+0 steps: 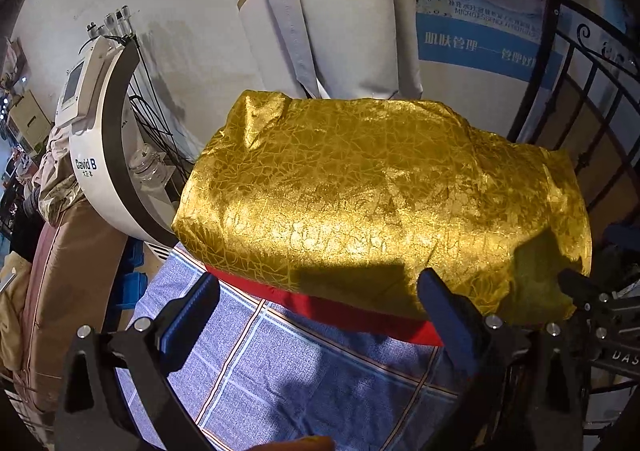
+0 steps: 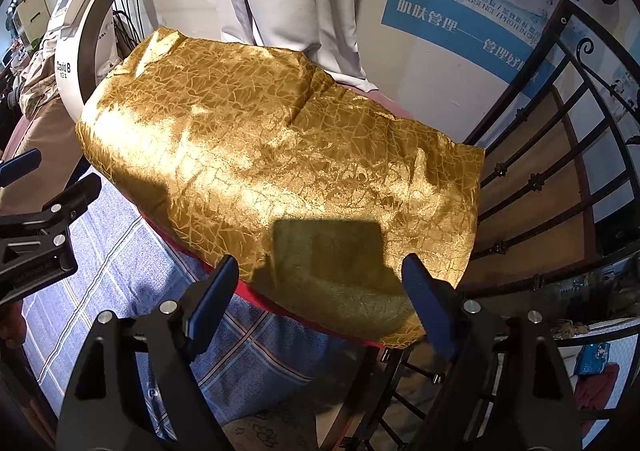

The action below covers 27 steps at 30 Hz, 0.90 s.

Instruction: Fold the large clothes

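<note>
Open left claw (image 1: 320, 303) nears gold garment (image 1: 380, 191).

Light: bright, hard, from behind the cameras
Glare: sheen on gold garment (image 1: 372, 187)
Shadows: sharp block at garment's near edge
Edges: fisheye bending, black corners

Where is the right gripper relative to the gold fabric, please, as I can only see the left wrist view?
Observer: The right gripper is open, with its fingers on either side of the gold fabric's near edge and nothing pinched.
Operator: Thank you. How close is the fabric's right edge to the railing?
Observer: It lies right beside the black iron railing. I cannot tell if they touch.
Operator: And how does my left gripper look from there?
Observer: Seen from the side, the left gripper is open over the blue checked sheet and appears clear of the fabric.
</note>
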Motion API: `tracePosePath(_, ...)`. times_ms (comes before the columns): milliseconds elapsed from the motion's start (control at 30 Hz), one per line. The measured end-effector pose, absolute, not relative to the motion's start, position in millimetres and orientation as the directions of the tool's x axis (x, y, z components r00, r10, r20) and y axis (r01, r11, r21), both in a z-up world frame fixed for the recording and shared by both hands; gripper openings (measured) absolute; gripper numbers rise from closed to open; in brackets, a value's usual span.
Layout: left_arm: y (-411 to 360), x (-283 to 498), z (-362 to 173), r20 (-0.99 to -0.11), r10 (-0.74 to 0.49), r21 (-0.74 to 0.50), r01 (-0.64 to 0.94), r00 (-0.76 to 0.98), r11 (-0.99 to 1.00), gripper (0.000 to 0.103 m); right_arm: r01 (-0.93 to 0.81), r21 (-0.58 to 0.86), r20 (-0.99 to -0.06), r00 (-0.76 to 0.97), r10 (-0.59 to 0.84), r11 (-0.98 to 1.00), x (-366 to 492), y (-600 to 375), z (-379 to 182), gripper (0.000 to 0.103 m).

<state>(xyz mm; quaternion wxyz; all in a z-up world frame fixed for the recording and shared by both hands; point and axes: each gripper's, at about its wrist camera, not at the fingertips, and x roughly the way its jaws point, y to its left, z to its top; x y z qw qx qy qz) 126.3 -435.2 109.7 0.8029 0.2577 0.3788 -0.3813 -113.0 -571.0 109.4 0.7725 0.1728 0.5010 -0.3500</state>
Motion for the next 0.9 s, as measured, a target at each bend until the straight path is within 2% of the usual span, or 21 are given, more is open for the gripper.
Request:
tracePosePath(800, -436.1, 125.8, 106.4, -0.808, -0.413, 0.127, 0.809, 0.420, 0.574, 0.097, 0.713, -0.087, -0.895, 0.251, -0.369, 0.696, -113.5, -570.4, 109.5, 0.083)
tracePosePath(900, -431.8, 122.8, 110.1, -0.772, -0.452, 0.122, 0.803, 0.446, 0.583, 0.097, 0.715, -0.087, -0.894, 0.251, -0.370, 0.694, -113.9, -570.5, 109.2, 0.083)
